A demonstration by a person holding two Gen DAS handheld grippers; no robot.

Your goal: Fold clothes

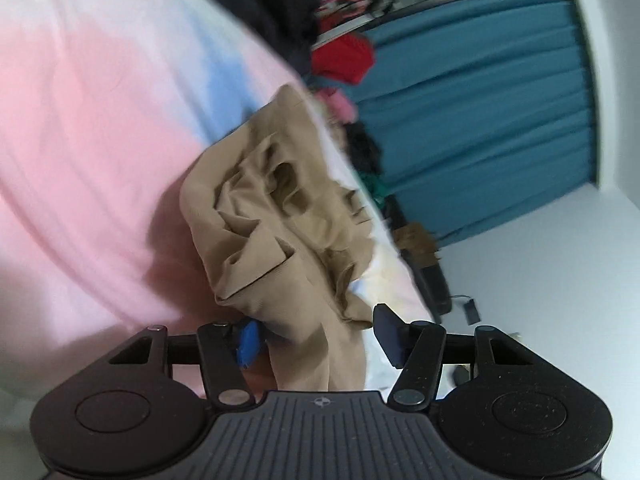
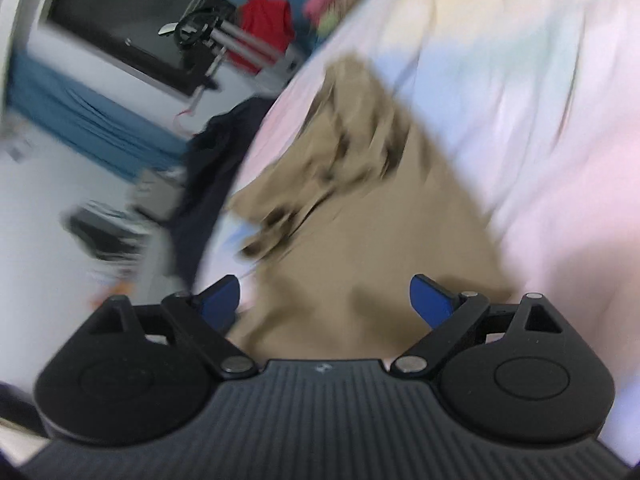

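Pastel sheets [image 1: 80, 128] cover the bed; tan trousers [image 1: 276, 216] lie crumpled near its edge. Left tongs [image 1: 316, 336] tilt downward, half apart, cloth between them, grip uncertain. Right tongs [image 2: 326, 304] stand wide apart over the trousers. Only the right view shows a dark screen [image 2: 132, 28].

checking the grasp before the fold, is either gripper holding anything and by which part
Nothing is clamped yet. The tan garment runs between the left gripper's gapped fingers. The right gripper stands open over the cloth.
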